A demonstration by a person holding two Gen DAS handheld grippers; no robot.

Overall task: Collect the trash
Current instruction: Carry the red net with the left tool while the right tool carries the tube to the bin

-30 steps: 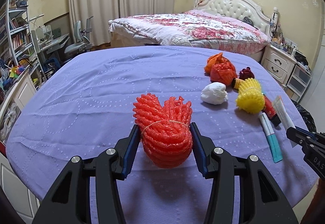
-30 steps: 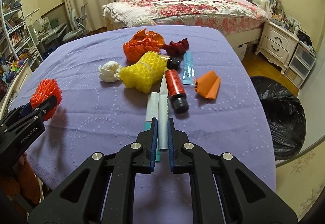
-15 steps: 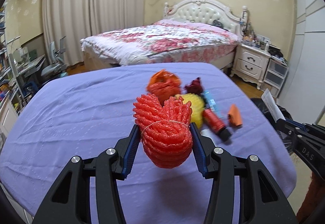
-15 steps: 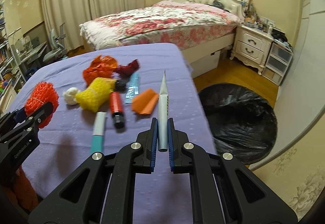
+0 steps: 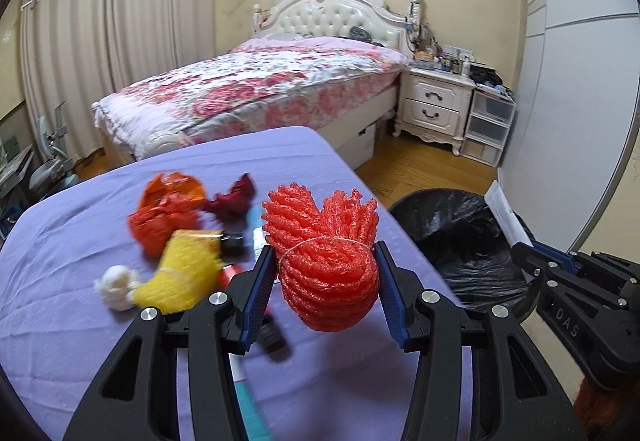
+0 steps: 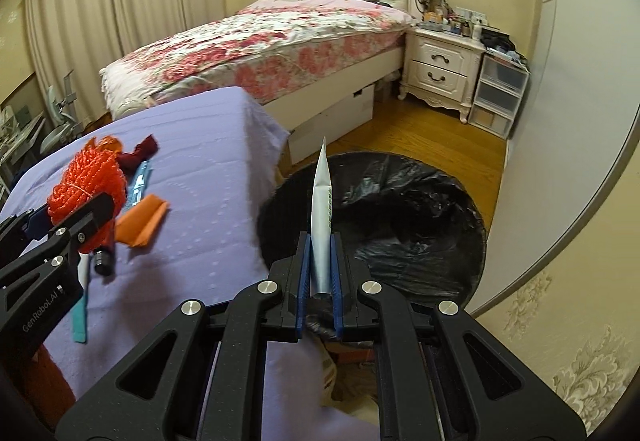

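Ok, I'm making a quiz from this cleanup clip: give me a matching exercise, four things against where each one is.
Things:
1. red foam net
2. flattened white tube
3. yellow foam net
4. black bin bag

Places:
a. lying on the purple cloth
b. on the floor beside the table
c. clamped in the right gripper
d. clamped in the left gripper

Pairs: 1-d, 2-c, 3-a, 4-b

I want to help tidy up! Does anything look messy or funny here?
Yes: trash lies scattered on the purple table: a yellow foam net, a crumpled orange bag and a white wad. Each pair of tongs already holds a piece, a red foam net and a squeezed tube, near the black bin.
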